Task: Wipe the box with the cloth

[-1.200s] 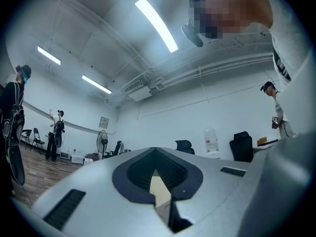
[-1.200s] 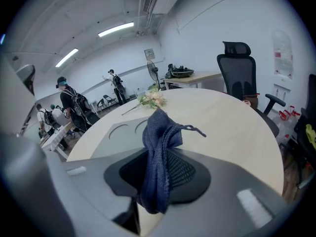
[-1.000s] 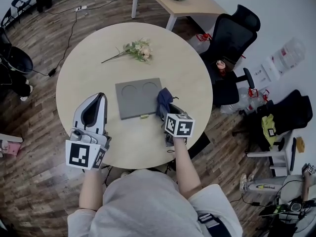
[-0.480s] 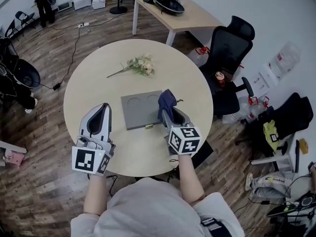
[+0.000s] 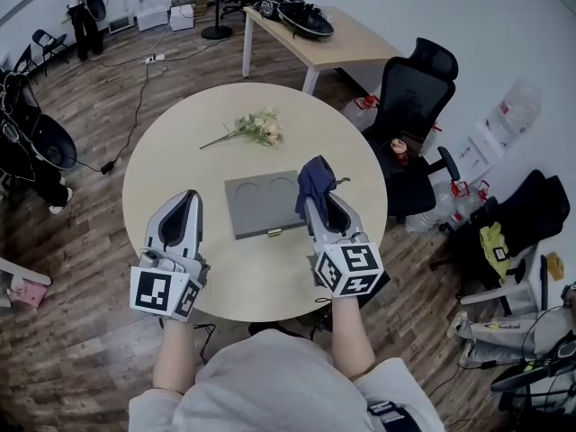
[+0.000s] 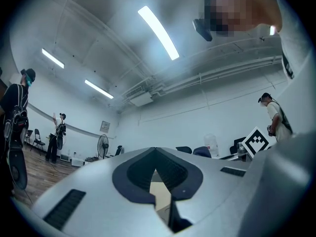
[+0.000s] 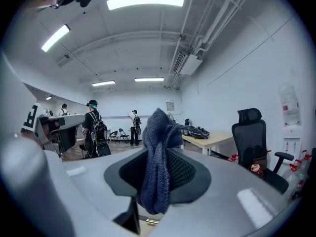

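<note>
A flat grey box (image 5: pixel 262 202) with two round recesses in its lid lies in the middle of the round table (image 5: pixel 180 151). My right gripper (image 5: pixel 317 194) is raised off the table at the box's right edge, tilted upward, shut on a dark blue cloth (image 5: pixel 315 179). In the right gripper view the cloth (image 7: pixel 157 157) hangs bunched between the jaws. My left gripper (image 5: pixel 184 201) is held left of the box, also tilted up, shut with nothing in it (image 6: pixel 157 174).
A sprig of pale flowers (image 5: pixel 253 128) lies on the table behind the box. A black office chair (image 5: pixel 414 88) stands to the right of the table, a wooden desk (image 5: pixel 310 34) behind it. People stand far off in the room.
My right gripper has lifted the cloth off the box's right edge and tilted upward. The head view has shifted a little; the left gripper has barely moved.
</note>
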